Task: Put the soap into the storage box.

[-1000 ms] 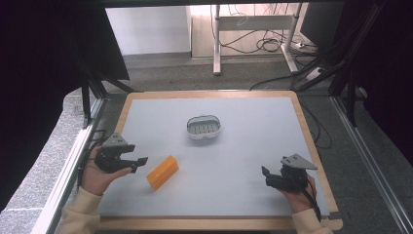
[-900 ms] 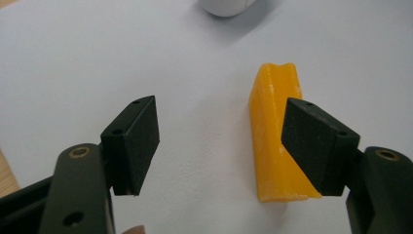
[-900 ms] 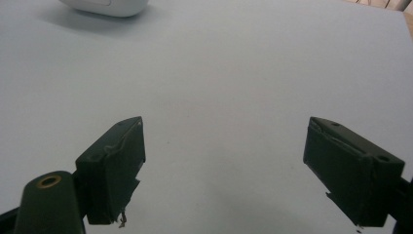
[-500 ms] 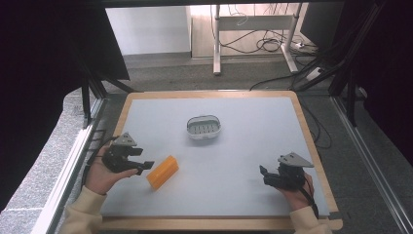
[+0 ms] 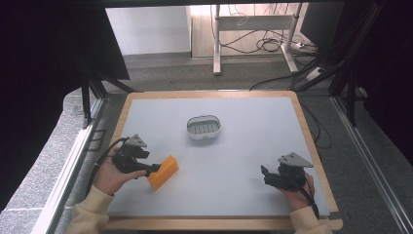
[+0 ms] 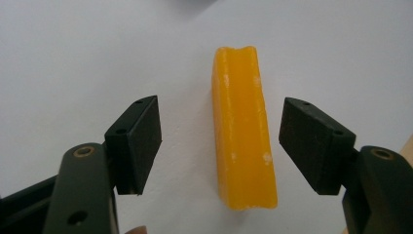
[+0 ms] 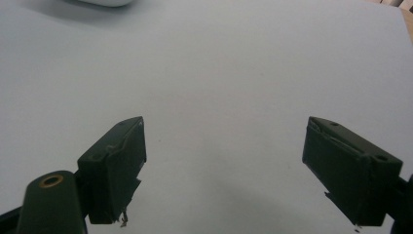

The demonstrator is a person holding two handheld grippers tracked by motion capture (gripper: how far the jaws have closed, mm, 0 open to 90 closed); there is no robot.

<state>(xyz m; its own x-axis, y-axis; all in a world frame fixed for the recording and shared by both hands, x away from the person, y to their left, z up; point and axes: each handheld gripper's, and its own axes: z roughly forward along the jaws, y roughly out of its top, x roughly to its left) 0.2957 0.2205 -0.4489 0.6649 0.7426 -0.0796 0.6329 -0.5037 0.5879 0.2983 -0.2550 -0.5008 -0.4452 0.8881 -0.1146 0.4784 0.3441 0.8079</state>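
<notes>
An orange bar (image 5: 163, 172) lies flat on the grey table top (image 5: 243, 146), at the front left. My left gripper (image 5: 152, 168) sits at the bar's left end and points right along it. In the left gripper view the orange bar (image 6: 242, 126) runs lengthwise between the two black pads of the left gripper (image 6: 221, 141). There is a gap on each side, so the jaws stand open and touch nothing. My right gripper (image 5: 265, 175) rests at the front right, pointing left. The right gripper (image 7: 224, 165) is open over bare table.
A small white soap dish (image 5: 204, 126) with a slotted grey insert stands near the table's middle, beyond the bar. A wooden rim (image 5: 311, 141) frames the table. The white dish's edge (image 7: 104, 2) shows at the top of the right gripper view.
My left gripper has moved right toward the orange bar, and its jaws now stand on either side of the bar's near end. The right gripper has stayed put.
</notes>
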